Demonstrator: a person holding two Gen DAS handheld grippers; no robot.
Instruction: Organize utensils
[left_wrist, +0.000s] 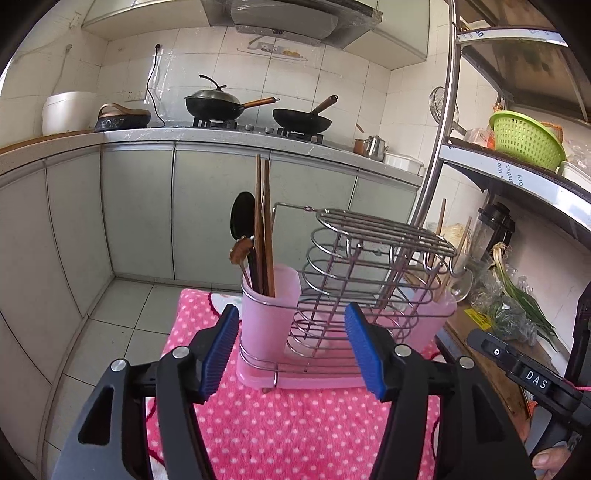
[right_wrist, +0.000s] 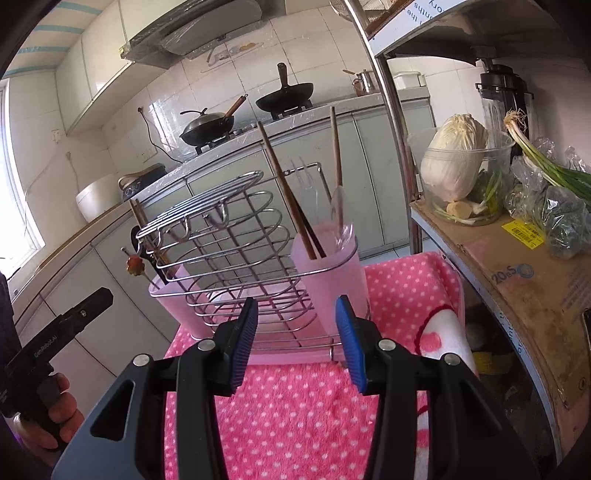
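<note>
A wire utensil rack (left_wrist: 354, 280) on a pink tray is seen standing on a pink dotted towel (left_wrist: 295, 424), towards the towel's far edge. A pink cup is set at each end of the rack. The left cup (left_wrist: 267, 314) is filled with dark wooden chopsticks (left_wrist: 264, 221), a black spoon (left_wrist: 242, 218) and a small stick with a brown ornament, all upright. The right cup (right_wrist: 328, 273) is seen from the right wrist view to hold two brown chopsticks leaning apart, a clear plastic fork (right_wrist: 303, 173) and a clear spoon.

The left gripper (left_wrist: 291, 347) is held just before the rack, near the towel's near-left part. Its blue-padded fingers (left_wrist: 221, 350) are spread wide, and nothing is gripped between them; the left cup and the rack's base are merely framed in the gap beyond.

The right gripper (right_wrist: 295, 339) is held before the rack's right half. Its fingers (right_wrist: 349, 343) are parted to a middling width and are empty, apart from rack and cup.

Each gripper is seen at the edge of the other's view, gripped by a hand (right_wrist: 61, 410).

Beside the towel's right edge, a shelf (right_wrist: 517, 258) lined with cardboard is loaded with a cabbage (right_wrist: 454, 155) in a clear tub and green onions (right_wrist: 546, 162). Two woks (left_wrist: 218, 103) are seen on the stove along the far worktop.
</note>
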